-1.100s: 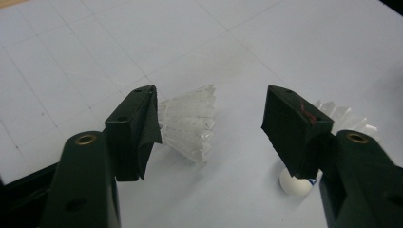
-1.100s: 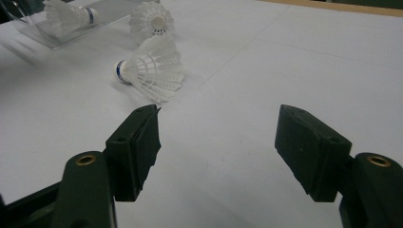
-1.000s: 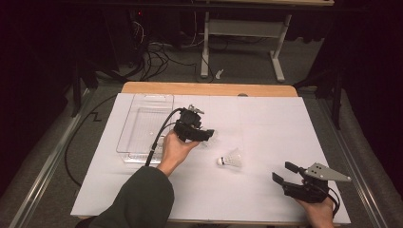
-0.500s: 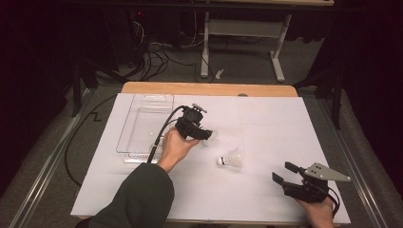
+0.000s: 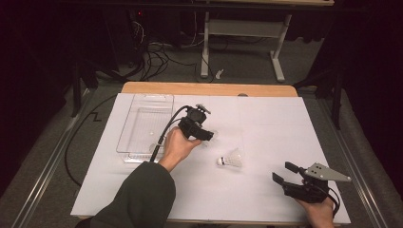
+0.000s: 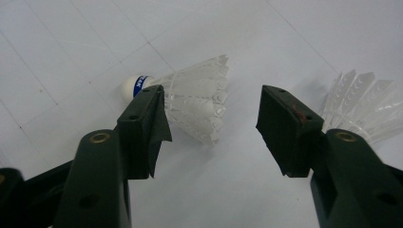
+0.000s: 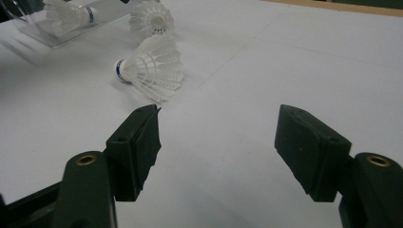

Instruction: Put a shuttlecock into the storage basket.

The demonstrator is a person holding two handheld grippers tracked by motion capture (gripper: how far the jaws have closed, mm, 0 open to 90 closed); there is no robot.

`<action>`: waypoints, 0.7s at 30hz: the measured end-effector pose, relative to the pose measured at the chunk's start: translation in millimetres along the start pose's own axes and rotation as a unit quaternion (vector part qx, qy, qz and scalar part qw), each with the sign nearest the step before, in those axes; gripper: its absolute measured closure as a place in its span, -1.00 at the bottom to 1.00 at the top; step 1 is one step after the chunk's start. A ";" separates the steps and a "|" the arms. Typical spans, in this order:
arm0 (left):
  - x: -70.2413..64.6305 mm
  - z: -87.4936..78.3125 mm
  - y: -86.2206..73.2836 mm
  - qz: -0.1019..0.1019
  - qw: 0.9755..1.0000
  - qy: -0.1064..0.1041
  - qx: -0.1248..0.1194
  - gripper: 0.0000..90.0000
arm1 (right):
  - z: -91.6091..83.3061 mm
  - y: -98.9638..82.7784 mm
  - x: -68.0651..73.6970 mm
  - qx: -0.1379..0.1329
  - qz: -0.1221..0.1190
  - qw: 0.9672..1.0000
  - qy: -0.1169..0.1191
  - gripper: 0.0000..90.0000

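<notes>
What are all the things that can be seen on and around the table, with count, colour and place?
shuttlecock: three, white with blue-banded cork; one under the left gripper's open jaws, one at mid-table, one in the tray
tray: one, clear plastic, left part of the table
paper sheet: one, white, covers most of the table
table: one, light wood edge at the far side
cables: several, black, floor behind the table
stand: one, white metal, floor beyond the table
left gripper: one, black, jaws open, beside the tray
right gripper: one, black with grey plate, jaws open, near right corner
sleeve: one, dark green, left forearm
</notes>
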State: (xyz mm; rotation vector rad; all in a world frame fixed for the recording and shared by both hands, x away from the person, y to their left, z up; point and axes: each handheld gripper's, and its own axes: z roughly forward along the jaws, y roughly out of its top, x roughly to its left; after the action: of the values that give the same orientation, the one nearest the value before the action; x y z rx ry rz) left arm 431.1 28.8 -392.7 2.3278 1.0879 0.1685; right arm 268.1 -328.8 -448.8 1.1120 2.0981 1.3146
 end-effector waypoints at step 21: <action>2.6 15.1 4.4 -0.008 0.999 0.006 0.034 -0.06 | 0.6 0.1 0.1 0.002 -0.001 1.000 0.002 -0.28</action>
State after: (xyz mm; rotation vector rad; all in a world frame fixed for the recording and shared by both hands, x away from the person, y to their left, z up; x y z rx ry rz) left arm 440.9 21.9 -403.2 2.3792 1.1352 0.1422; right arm 268.5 -328.4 -449.0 1.1103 2.1038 1.3133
